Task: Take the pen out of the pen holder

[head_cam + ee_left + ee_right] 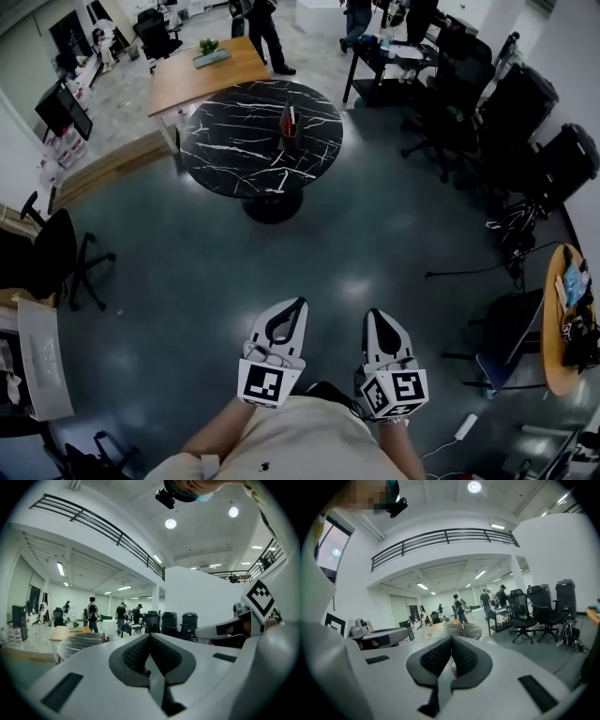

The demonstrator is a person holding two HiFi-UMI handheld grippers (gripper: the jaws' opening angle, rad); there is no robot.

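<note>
Head view: left gripper (292,303), right gripper (375,314) both closed empty, well apart from pen holder (290,127) on table (230,155)

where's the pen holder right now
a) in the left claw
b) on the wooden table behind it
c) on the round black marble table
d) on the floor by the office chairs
c: the pen holder stands on the round black marble table, far ahead of the left claw and the right claw, which are both shut with nothing between them.
</note>
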